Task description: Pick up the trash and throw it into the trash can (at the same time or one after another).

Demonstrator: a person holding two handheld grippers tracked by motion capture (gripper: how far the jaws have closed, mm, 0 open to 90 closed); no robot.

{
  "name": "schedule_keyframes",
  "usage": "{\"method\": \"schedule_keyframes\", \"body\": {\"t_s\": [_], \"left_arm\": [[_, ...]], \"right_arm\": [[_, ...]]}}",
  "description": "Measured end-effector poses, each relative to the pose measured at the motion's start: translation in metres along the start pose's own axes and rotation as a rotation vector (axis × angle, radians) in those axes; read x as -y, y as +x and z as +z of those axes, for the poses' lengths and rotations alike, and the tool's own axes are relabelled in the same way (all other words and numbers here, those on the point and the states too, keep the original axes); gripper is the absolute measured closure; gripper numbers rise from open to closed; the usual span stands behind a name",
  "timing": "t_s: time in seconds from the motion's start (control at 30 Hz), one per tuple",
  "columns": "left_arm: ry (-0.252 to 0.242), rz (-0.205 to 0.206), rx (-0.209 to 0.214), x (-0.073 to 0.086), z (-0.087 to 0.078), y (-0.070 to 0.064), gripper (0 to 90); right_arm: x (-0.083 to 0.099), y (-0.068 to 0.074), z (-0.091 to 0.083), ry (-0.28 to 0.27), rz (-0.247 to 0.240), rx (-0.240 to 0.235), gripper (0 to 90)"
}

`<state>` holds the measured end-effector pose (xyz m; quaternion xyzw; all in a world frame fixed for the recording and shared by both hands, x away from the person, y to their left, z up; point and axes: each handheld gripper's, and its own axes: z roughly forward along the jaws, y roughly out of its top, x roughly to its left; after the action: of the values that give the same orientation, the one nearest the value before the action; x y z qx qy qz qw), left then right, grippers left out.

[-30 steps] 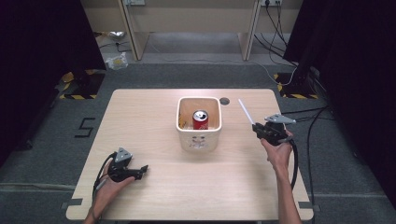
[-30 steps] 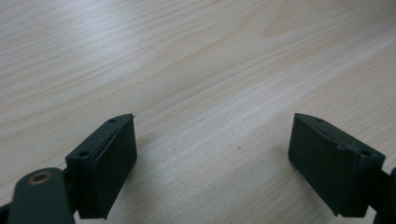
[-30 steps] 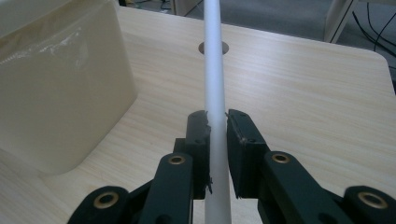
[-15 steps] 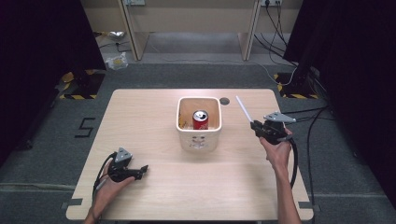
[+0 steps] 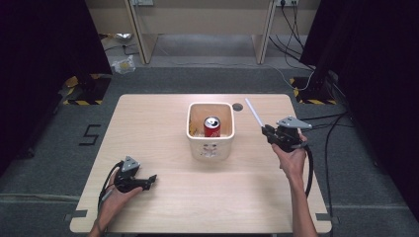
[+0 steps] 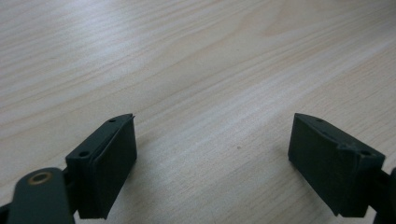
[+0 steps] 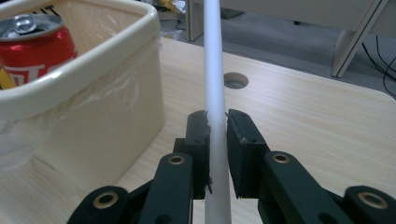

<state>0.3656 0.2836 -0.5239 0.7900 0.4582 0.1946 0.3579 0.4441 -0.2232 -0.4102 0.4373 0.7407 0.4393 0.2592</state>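
Note:
A cream bin [image 5: 210, 146] stands mid-table with a red can [image 5: 212, 126] upright inside it. My right gripper [image 5: 267, 131] is held above the table to the right of the bin, shut on a white straw [image 5: 254, 112] that points up and away toward the far edge. In the right gripper view the straw [image 7: 215, 70] rises between the closed jaws of the gripper [image 7: 217, 126], with the bin [image 7: 107, 88] and can [image 7: 35, 46] to its left. My left gripper [image 5: 149, 180] rests near the front left of the table, open; its jaws [image 6: 212, 154] stand wide apart over bare wood.
A round cable hole [image 5: 237, 106] lies in the table just right of the bin's far corner. A clear liner lines the bin. Cables trail off the right side of the table to the floor.
The right gripper has shifted slightly left toward the bin with the straw. The left gripper has stayed in place.

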Motion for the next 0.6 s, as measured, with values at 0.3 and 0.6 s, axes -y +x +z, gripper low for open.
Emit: {"method": "schedule_keyframes", "body": {"t_s": [0.3,0.6], "left_arm": [[0.000,0.000,0.000,0.000,0.000,0.000,14.4],[0.000,0.000,0.000,0.000,0.000,0.000,14.5]], "right_arm": [[-0.010,0.009,-0.004,-0.020,-0.023,-0.023,79.2],[-0.024,0.015,-0.008,-0.048,-0.026,-0.047,79.1]]}}
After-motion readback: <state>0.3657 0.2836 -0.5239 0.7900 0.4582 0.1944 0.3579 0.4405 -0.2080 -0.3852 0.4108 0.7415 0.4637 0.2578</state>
